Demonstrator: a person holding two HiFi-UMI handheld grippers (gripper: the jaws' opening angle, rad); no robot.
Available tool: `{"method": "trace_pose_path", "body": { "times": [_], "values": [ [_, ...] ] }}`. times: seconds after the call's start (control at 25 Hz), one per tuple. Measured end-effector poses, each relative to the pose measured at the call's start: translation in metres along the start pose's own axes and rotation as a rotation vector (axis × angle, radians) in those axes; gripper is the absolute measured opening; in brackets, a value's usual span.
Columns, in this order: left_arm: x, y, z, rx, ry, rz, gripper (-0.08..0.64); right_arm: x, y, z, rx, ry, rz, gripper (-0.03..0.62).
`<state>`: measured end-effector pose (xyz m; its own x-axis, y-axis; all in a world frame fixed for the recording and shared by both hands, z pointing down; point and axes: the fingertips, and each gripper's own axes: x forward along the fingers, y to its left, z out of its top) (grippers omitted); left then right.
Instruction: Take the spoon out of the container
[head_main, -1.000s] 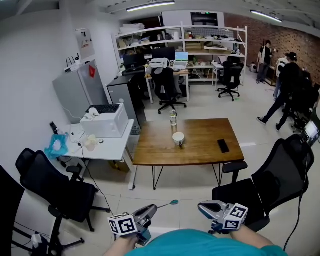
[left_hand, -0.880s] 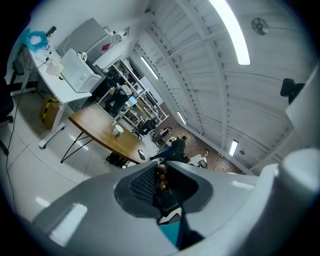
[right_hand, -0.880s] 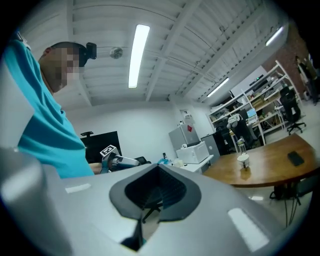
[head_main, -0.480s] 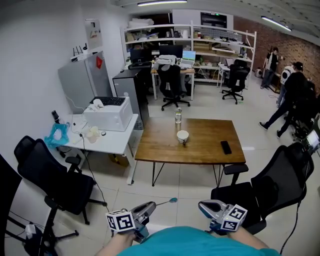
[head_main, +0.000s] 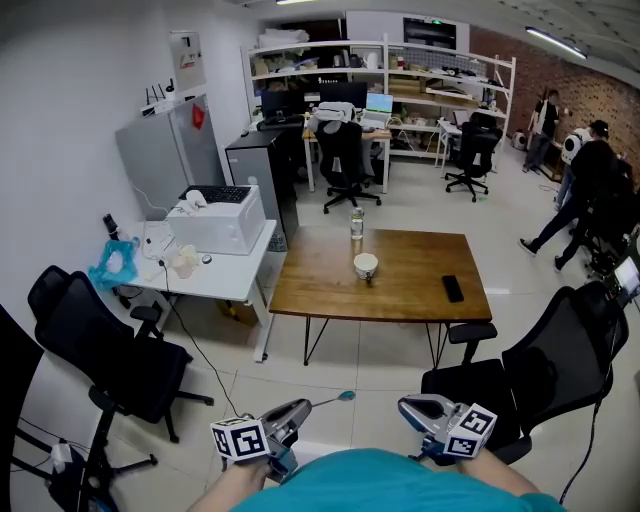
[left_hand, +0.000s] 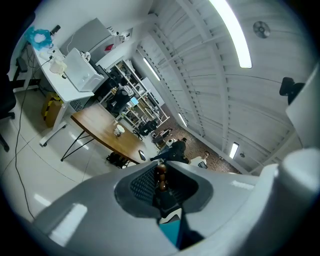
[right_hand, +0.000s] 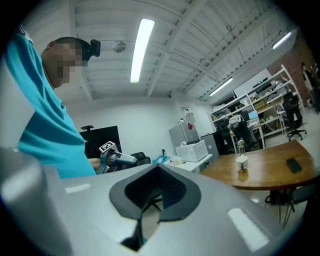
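Note:
My left gripper (head_main: 299, 409) is held low near my body, shut on the thin handle of a spoon (head_main: 335, 399). The spoon's teal bowl points forward over the floor. In the left gripper view the spoon handle (left_hand: 160, 172) stands upright between the dark pads. The container, a white cup (head_main: 366, 265), stands on the wooden table (head_main: 420, 295) well ahead of me; it also shows as the cup (left_hand: 119, 130) and the cup (right_hand: 241, 161). My right gripper (head_main: 404, 404) hovers beside the left, shut with nothing between its pads (right_hand: 170, 192).
A water bottle (head_main: 357, 222) and a black phone (head_main: 452, 288) are on the table. A black office chair (head_main: 520, 375) stands to my front right, another chair (head_main: 110, 360) to the left. A white desk with a printer (head_main: 215, 220) adjoins the table. People (head_main: 590, 190) walk at far right.
The head view has shifted a little, so the table sits slightly differently in the picture. Both grippers stay near my body, and the left keeps hold of the spoon.

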<state>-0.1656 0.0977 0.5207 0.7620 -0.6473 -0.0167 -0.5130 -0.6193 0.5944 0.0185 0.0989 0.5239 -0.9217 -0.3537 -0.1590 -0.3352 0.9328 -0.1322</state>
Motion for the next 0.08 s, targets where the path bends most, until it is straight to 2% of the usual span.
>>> {"method": "trace_pose_path", "body": {
  "times": [0.08],
  "values": [
    [0.0025, -0.0054, 0.0028, 0.008, -0.005, -0.017, 0.049, -0.0007, -0.0006, 0.0023, -0.002, 0.002, 0.002, 0.000]
  ]
}}
